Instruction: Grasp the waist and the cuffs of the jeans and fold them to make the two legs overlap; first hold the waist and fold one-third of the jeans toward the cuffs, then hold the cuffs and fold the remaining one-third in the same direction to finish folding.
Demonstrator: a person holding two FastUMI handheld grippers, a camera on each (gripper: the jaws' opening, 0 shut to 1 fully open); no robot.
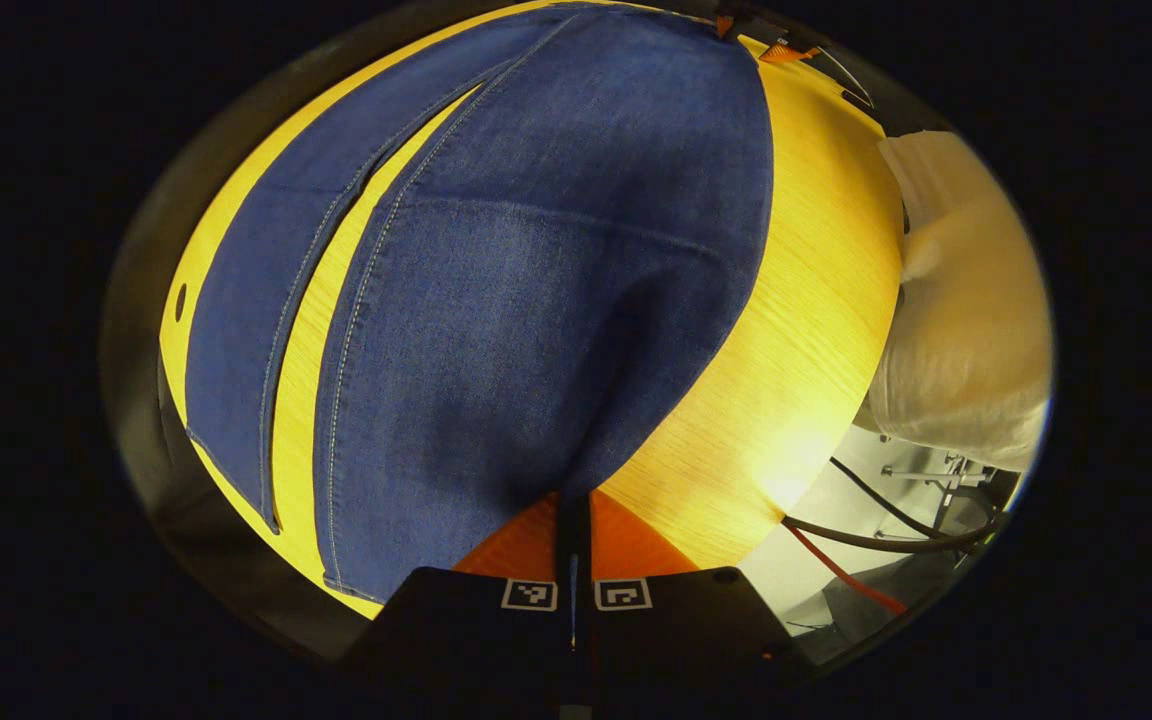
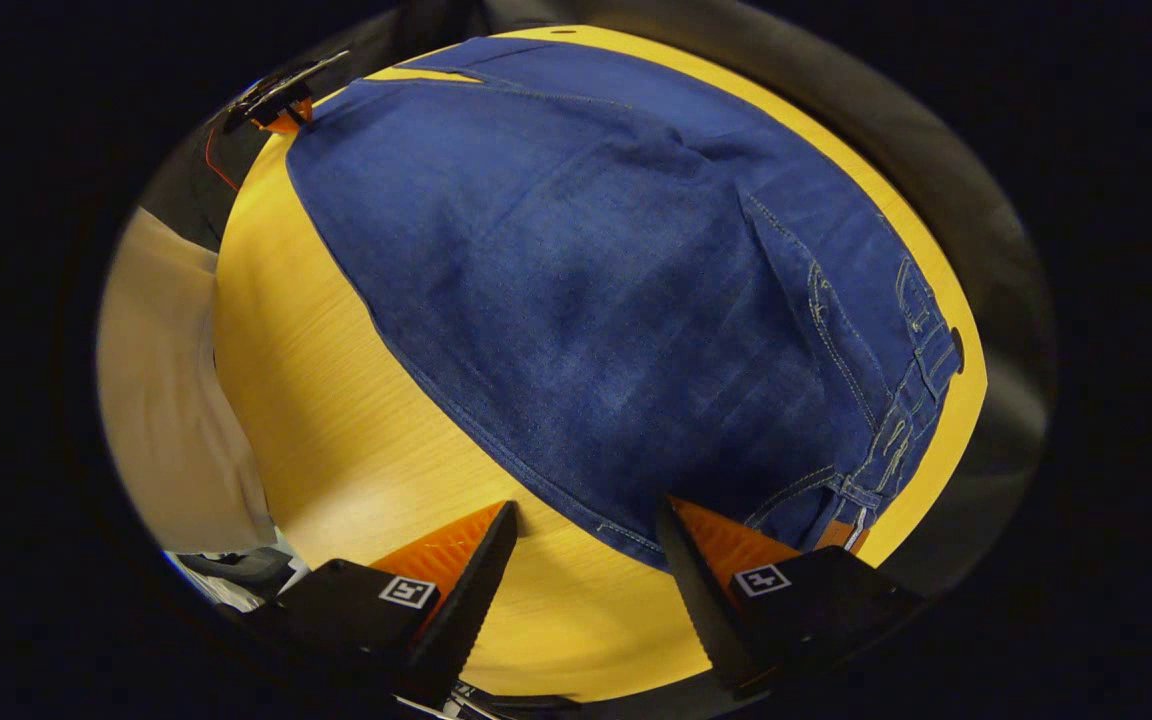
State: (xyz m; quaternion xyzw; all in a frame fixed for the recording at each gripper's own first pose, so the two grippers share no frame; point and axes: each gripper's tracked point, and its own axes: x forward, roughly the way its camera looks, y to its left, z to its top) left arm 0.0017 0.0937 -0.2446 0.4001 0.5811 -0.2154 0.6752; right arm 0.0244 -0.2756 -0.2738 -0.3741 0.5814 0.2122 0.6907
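Left gripper view: one pair of jeans (image 1: 546,280), dark blue denim with pale stitching, flat on yellow wooden table (image 1: 796,330). Two legs run lengthwise away from camera, narrow strip of table between them. Left gripper (image 1: 573,520) fingers closed together on cuff edge of nearer leg. Pale sleeve (image 1: 966,330) at right.

Right gripper view: jeans (image 2: 616,300) spread on table (image 2: 336,420), waistband and belt loops at right, legs stretching toward far left. Right gripper (image 2: 586,525) fingers spread apart, one tip touching waist edge, nothing gripped.
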